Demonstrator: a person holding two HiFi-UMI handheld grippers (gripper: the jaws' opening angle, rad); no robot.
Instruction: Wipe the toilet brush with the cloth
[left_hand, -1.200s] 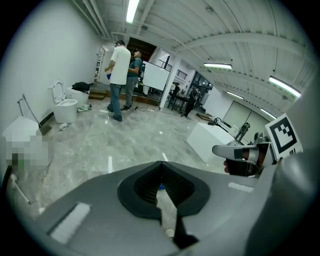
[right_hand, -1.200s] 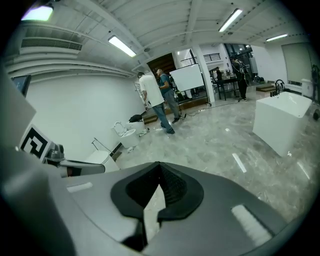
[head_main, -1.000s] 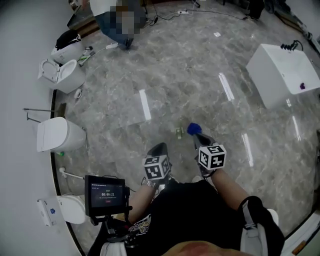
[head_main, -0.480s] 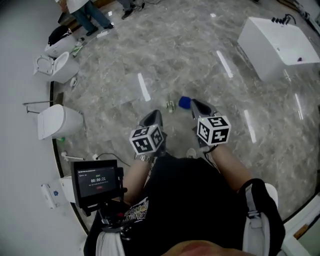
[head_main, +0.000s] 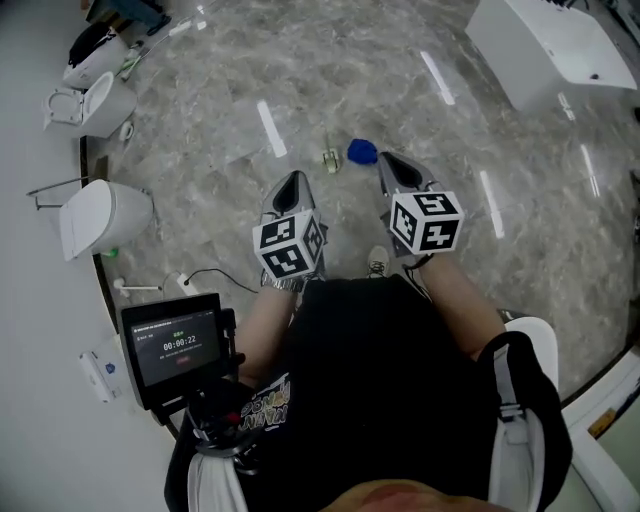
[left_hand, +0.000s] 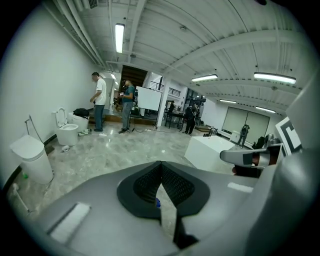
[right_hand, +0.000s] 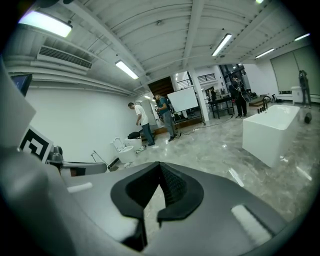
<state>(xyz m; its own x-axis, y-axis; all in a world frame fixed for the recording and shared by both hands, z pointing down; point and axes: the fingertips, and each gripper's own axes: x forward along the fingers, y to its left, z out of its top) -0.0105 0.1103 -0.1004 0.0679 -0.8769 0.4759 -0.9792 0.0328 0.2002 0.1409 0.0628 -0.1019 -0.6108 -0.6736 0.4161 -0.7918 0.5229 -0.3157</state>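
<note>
Open hall: glossy grey marbled floor, white bathtub standing free on it.
Well across the floor from the bathtub, a plain white wall; along its foot a lidded toilet and an open-lid toilet. Over the bathtub, a white beamed ceiling with lit strip lamps, streaks mirrored on the floor. Far beyond the bathtub: a whiteboard and two standing people.

2 hand-held grippers, min. 2 toilets, 1 tub, 1 blue obj.

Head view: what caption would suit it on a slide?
Left tool and right tool, both shut and empty, above a grey floor, blue object ahead, toilets at left.
</note>
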